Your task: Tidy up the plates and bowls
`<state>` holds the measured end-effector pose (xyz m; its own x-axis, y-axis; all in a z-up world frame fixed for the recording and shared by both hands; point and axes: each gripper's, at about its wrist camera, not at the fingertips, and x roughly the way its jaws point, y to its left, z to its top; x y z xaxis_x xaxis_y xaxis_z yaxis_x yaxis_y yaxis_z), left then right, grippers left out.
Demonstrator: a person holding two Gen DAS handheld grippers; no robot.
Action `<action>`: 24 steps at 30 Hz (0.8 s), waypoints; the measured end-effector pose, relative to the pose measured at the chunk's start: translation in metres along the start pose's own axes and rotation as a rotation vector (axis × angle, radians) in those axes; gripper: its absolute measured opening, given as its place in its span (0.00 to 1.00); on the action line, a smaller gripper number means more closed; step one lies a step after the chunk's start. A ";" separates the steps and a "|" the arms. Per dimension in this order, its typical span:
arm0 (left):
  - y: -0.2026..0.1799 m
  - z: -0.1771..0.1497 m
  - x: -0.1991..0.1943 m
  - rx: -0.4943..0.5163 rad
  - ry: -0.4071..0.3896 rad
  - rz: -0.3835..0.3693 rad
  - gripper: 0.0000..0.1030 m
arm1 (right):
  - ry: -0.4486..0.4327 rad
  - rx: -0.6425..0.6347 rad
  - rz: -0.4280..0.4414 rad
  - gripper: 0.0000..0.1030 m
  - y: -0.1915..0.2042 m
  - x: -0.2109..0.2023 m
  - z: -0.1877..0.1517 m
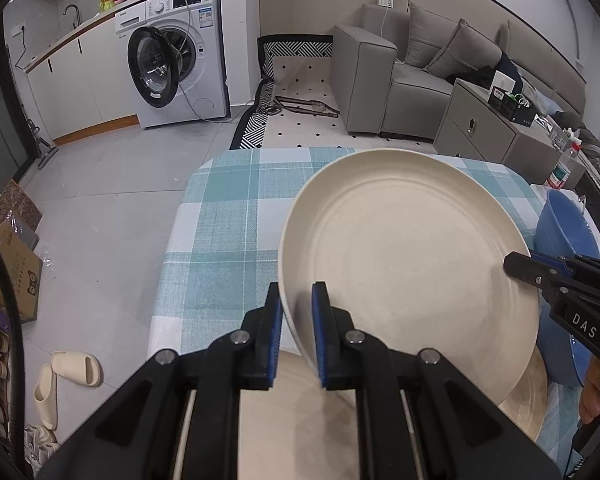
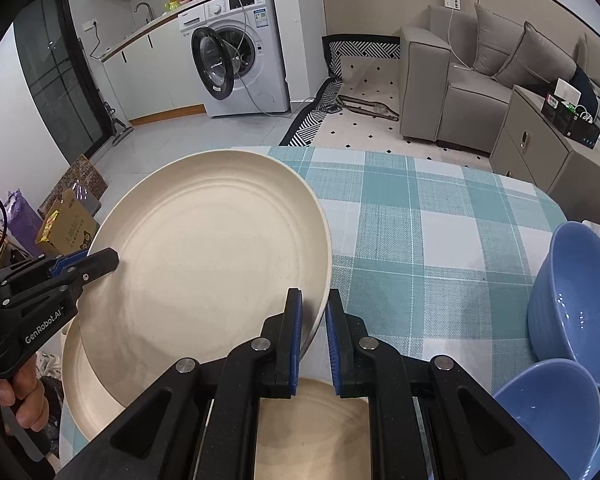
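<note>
A large cream plate (image 1: pixel 412 256) (image 2: pixel 208 260) hangs tilted above the checked tablecloth (image 1: pixel 228 240) (image 2: pixel 420 240), held from both sides. My left gripper (image 1: pixel 297 288) is shut on its left rim. My right gripper (image 2: pixel 314 294) is shut on its right rim. Each gripper also shows in the other's view: the right gripper (image 1: pixel 516 268) at the plate's far edge, the left gripper (image 2: pixel 108 258) likewise. A second cream plate (image 1: pixel 528 396) (image 2: pixel 80 392) lies on the table directly underneath. Two blue bowls (image 2: pixel 576 300) (image 2: pixel 548 412) stand to the right; one blue bowl (image 1: pixel 560 220) shows in the left wrist view.
The table ends ahead in a rounded edge, with tiled floor beyond. A washing machine (image 1: pixel 180 64) with its door open stands at the back left. A grey sofa (image 2: pixel 460 76) and a cabinet (image 2: pixel 540 148) are at the back right. Slippers (image 1: pixel 60 376) and boxes (image 1: pixel 16 264) lie on the floor to the left.
</note>
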<state>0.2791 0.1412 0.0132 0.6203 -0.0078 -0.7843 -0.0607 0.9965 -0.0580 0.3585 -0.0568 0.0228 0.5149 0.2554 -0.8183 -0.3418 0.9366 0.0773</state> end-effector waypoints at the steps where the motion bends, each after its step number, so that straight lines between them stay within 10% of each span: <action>1: -0.001 -0.001 -0.002 -0.001 -0.002 -0.001 0.12 | -0.003 0.000 0.000 0.12 0.000 -0.003 -0.001; 24: -0.028 -0.033 -0.054 0.012 -0.070 -0.002 0.12 | -0.060 0.006 0.007 0.12 -0.011 -0.056 -0.041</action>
<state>0.2218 0.1111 0.0365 0.6734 -0.0041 -0.7393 -0.0504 0.9974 -0.0514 0.3009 -0.0914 0.0443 0.5590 0.2759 -0.7819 -0.3408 0.9361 0.0867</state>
